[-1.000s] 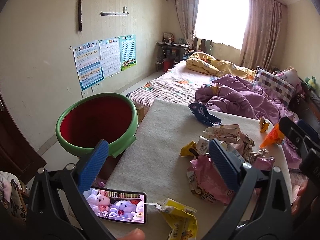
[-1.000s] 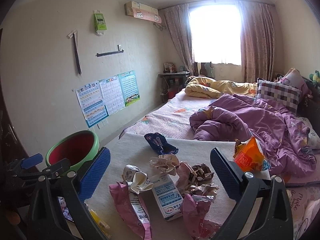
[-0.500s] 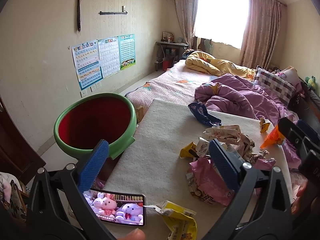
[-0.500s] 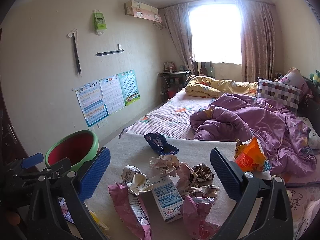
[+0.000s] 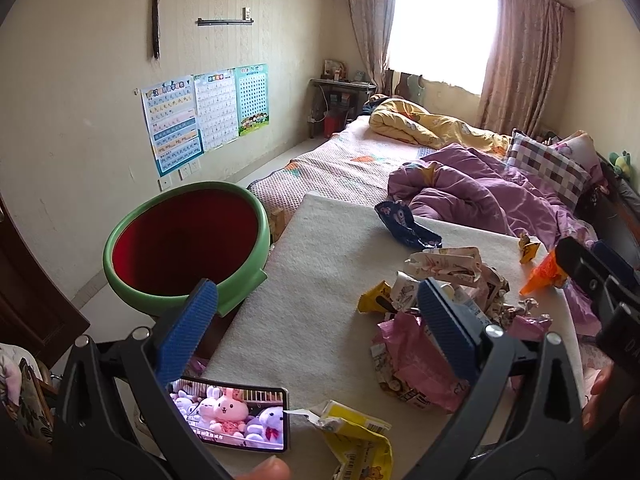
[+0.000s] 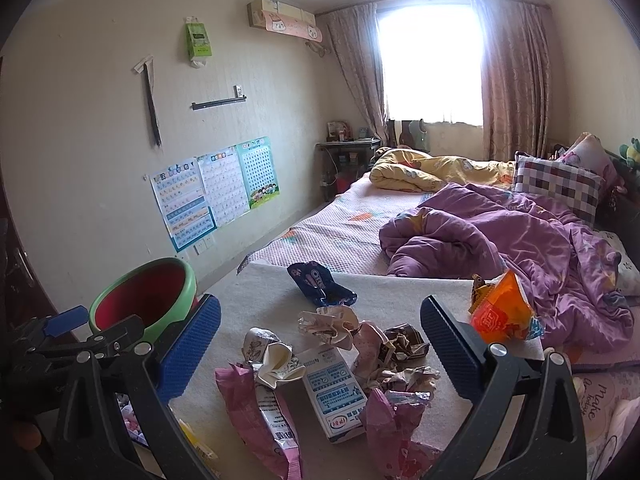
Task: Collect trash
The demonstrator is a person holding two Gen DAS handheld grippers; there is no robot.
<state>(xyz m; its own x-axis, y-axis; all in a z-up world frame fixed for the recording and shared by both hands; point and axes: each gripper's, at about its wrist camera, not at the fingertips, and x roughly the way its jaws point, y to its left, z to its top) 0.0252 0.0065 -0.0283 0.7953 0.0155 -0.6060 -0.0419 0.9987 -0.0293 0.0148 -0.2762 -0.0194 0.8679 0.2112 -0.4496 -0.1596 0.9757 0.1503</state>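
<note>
Crumpled wrappers (image 5: 452, 280) (image 6: 360, 344) lie heaped on a cream mat (image 5: 320, 280) (image 6: 264, 304) at the bed's foot. The heap holds a pink bag (image 5: 412, 364) (image 6: 256, 404), a white carton (image 6: 334, 388), a dark blue wrapper (image 5: 404, 226) (image 6: 320, 284), an orange bag (image 5: 544, 272) (image 6: 500, 312) and a yellow pack (image 5: 356, 440). A green basin with a red inside (image 5: 184, 240) (image 6: 144, 300) stands left of the mat. My left gripper (image 5: 316, 320) is open above the mat's near left. My right gripper (image 6: 320, 344) is open over the heap, touching nothing.
A phone (image 5: 232, 416) with a lit screen lies at the mat's near edge. A purple quilt (image 5: 480, 196) (image 6: 500, 240), a yellow quilt (image 6: 432, 172) and a checked pillow (image 6: 556, 184) cover the bed behind. Posters (image 5: 204, 116) hang on the left wall.
The left wrist view has shifted slightly, so the basin and phone sit a little further right and up. The right view is almost unchanged. Both grippers stay open.
</note>
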